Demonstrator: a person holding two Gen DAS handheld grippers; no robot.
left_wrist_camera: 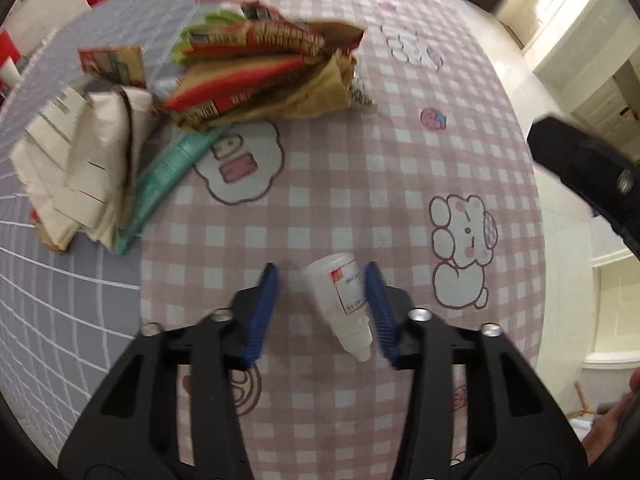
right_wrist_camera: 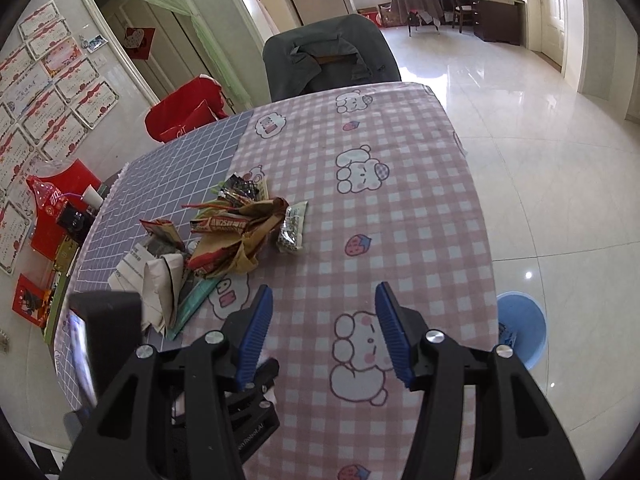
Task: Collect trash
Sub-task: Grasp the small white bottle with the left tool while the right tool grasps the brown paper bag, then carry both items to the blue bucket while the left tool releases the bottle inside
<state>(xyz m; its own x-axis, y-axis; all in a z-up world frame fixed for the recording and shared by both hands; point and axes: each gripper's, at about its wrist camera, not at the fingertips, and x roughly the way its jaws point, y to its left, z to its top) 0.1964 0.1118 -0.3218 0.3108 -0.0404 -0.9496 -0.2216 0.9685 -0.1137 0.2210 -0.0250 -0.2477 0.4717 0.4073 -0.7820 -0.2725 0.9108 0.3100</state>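
Left gripper (left_wrist_camera: 322, 312): we hold its blue-padded jaws spread, straddling the small white plastic dropper bottle (left_wrist_camera: 342, 300); the right-hand pad looks to be touching or almost touching the bottle, the other stands clear.

Dropper bottle: it lies on its side on the pink-and-white checked tablecloth with cartoon bears (left_wrist_camera: 360, 200), nozzle towards us, nearer to us than the trash pile.

Handling: we judge the bottle light, stiff and smooth, so it may roll or squirt out of the pads. We would grip across the wide labelled body, not the tapered nozzle.

Bottle label: white with a red mark and a dark frame; the print is too blurred to read.

Right gripper (right_wrist_camera: 324, 332): jaws spread, holding nothing, hovering above a bear print on our side of the pile.

Trash pile (right_wrist_camera: 208, 256): beyond the bottle, at the seam with the grey grid-patterned cloth (right_wrist_camera: 176, 168); folded white paper (left_wrist_camera: 84, 168), a teal flat packet (left_wrist_camera: 168, 176), red-and-yellow snack wrappers over crumpled brown paper (left_wrist_camera: 260, 76). All look light, soft and crushable. Wrapper characters show but we cannot read them.

Silver foil packet (right_wrist_camera: 292, 228): just right of the pile.

Blue plastic bin (right_wrist_camera: 524, 328): on the floor, right of the table, well apart from the pile; probably the trash's destination.
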